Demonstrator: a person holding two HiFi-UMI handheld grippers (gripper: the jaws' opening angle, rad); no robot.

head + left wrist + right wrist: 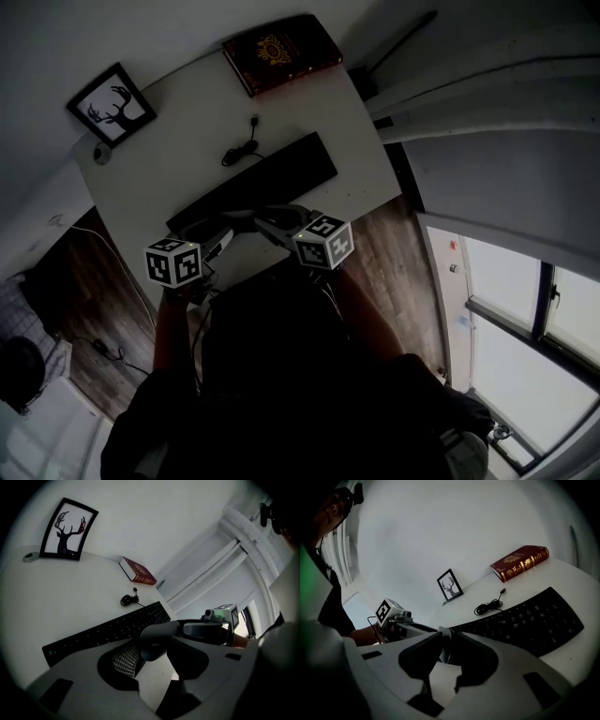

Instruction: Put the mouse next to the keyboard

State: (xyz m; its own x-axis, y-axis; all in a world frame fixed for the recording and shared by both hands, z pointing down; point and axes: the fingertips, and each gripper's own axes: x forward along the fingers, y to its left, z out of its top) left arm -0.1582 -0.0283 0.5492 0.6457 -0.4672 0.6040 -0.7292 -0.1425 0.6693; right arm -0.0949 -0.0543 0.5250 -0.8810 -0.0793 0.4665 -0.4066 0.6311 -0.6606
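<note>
A dark rounded mouse (pixel 153 641) hangs between both grippers just in front of the black keyboard (pixel 253 183), over the near part of the white table (pixel 159 159). My left gripper (pixel 154 654) is shut on the mouse across its wide sides. From the right, my right gripper (pixel 444 651) is shut on the mouse (pixel 444 644), which shows there as a thin grey sliver. In the head view the left gripper (pixel 220 231) and right gripper (pixel 272 223) meet tip to tip. I cannot tell whether the mouse touches the table.
A coiled black cable (pixel 242 150) lies behind the keyboard. A red book (pixel 281 52) sits at the table's far right corner, with a framed deer picture (pixel 111 103) and a small round thing (pixel 101 154) at the far left. The wooden floor (pixel 394 272) lies past the table's near edge.
</note>
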